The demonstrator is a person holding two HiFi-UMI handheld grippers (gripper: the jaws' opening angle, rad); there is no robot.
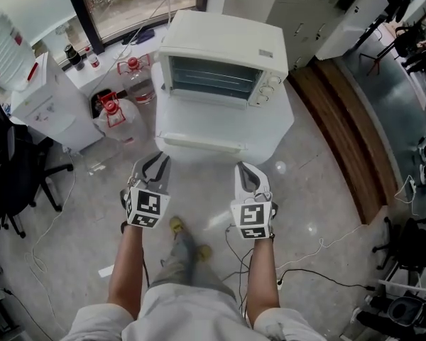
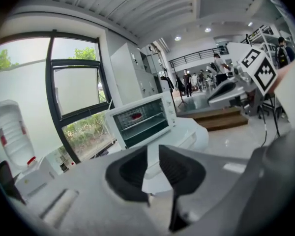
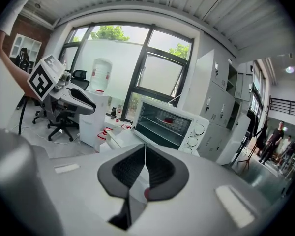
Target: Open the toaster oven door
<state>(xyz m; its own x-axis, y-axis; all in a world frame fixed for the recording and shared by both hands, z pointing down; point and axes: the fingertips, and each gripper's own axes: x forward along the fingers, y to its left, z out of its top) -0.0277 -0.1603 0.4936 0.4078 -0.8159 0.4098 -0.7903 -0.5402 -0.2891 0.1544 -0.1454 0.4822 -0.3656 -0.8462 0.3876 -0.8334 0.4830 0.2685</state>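
The white toaster oven [image 1: 220, 55] stands on a white table [image 1: 270, 119] straight ahead of me. Its door [image 1: 211, 77] has a glass pane with racks showing behind it, and it looks shut. The knobs [image 1: 270, 85] sit at its right end. Both grippers hang in the air short of the table's front edge, touching nothing. My left gripper [image 1: 156, 156] has a narrow gap between its jaws, with nothing in it [image 2: 153, 154]. My right gripper [image 1: 247, 168] is shut and empty, its pads meeting [image 3: 145, 154]. Both gripper views show the oven [image 2: 142, 122] [image 3: 169, 124] ahead.
Water bottles with red caps [image 1: 121, 116] and a white water dispenser [image 1: 46, 105] stand left of the table. A black office chair [image 1: 14, 169] is at the far left. Cables [image 1: 305, 261] trail over the floor on the right, near a wooden step [image 1: 348, 133]. Several people stand far off [image 2: 196, 77].
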